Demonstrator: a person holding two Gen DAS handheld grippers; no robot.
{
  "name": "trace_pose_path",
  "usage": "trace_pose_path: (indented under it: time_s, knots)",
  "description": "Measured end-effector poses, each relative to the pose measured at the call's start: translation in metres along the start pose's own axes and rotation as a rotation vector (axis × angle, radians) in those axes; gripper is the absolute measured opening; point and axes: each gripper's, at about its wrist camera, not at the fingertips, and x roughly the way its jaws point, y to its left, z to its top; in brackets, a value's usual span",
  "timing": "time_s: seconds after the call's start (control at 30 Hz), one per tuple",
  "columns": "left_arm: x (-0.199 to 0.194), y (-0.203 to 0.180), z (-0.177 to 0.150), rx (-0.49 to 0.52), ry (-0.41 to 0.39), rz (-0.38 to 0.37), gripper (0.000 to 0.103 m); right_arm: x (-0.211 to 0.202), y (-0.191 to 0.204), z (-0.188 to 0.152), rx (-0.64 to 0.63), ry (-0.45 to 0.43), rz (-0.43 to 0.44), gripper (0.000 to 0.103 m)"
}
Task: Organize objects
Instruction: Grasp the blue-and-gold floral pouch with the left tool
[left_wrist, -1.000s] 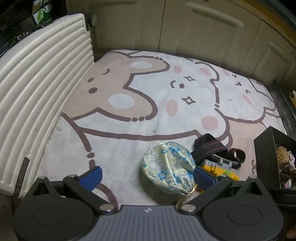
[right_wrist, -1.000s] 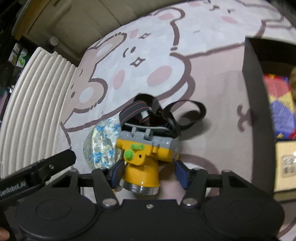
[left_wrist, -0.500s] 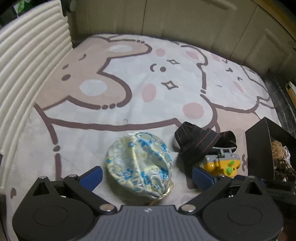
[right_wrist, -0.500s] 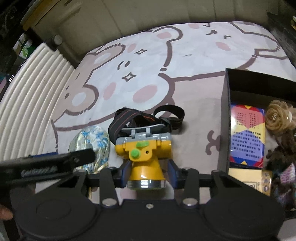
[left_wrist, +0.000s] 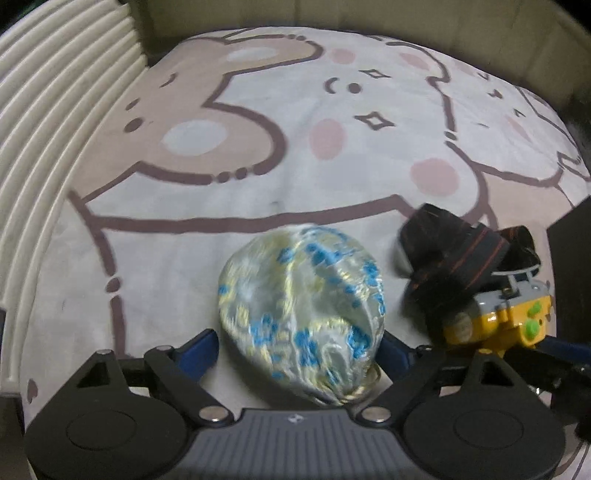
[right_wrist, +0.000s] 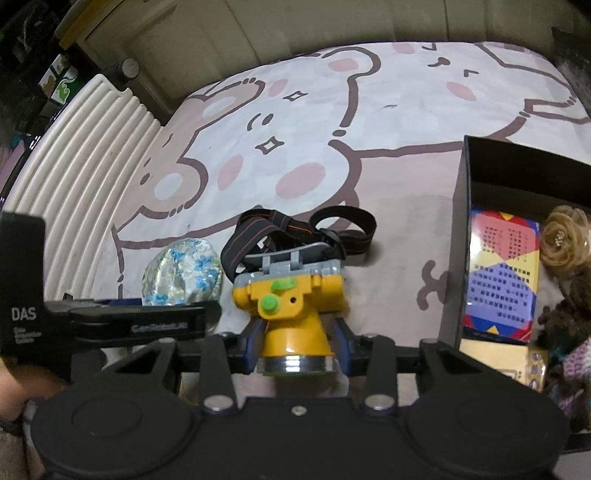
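A pale brocade pouch with blue flowers (left_wrist: 301, 306) lies on the cartoon bear rug, between the blue pads of my left gripper (left_wrist: 297, 345), whose jaws stand close on either side of it. The pouch also shows in the right wrist view (right_wrist: 183, 271). My right gripper (right_wrist: 295, 341) is shut on the yellow headlamp (right_wrist: 291, 310), pads on its cone; its black strap (right_wrist: 295, 232) trails away on the rug. The headlamp also shows at the right of the left wrist view (left_wrist: 506, 317).
A black open box (right_wrist: 463, 236) stands at the right, holding a colourful card pack (right_wrist: 500, 273), a fabric flower (right_wrist: 565, 236) and knitted items. A ribbed cream panel (left_wrist: 44, 155) borders the rug on the left. Cabinet doors close off the far side.
My left gripper has moved right and forward so the pouch now sits between its pads. My right gripper has closed on the headlamp and lifted it slightly, bringing the box more into view.
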Motion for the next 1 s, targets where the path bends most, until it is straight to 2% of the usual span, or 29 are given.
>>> trace_pose_path:
  time_s: [0.13,0.33,0.4,0.53,0.7,0.8,0.9,1.0]
  knots:
    - [-0.005,0.013,-0.004,0.034,-0.009,0.055,0.09,0.007,0.007,0.0,-0.009,0.019,-0.03,0.043]
    - [-0.015,0.018,-0.006,0.066,-0.063,0.025,0.092,0.026,0.029,-0.003,-0.138,0.032,-0.123,0.044]
    - [-0.014,0.014,-0.006,0.074,-0.083,0.019,0.101,0.03,0.025,-0.002,-0.119,0.043,-0.116,0.045]
    - [-0.004,0.007,0.001,0.068,-0.068,-0.011,0.101,0.033,0.021,0.0,-0.117,0.044,-0.096,0.044]
    - [0.008,0.01,0.011,0.049,-0.088,0.038,0.101,0.036,0.025,0.0,-0.176,0.045,-0.095,0.044]
    - [0.012,0.019,0.013,-0.006,-0.089,-0.014,0.095,0.036,0.023,-0.001,-0.19,0.042,-0.082,0.044]
    - [0.008,0.02,0.016,-0.014,-0.109,-0.022,0.084,0.034,0.024,-0.003,-0.217,0.029,-0.075,0.044]
    - [0.004,0.018,0.017,-0.009,-0.111,-0.034,0.084,0.031,0.025,-0.008,-0.247,-0.001,-0.066,0.044]
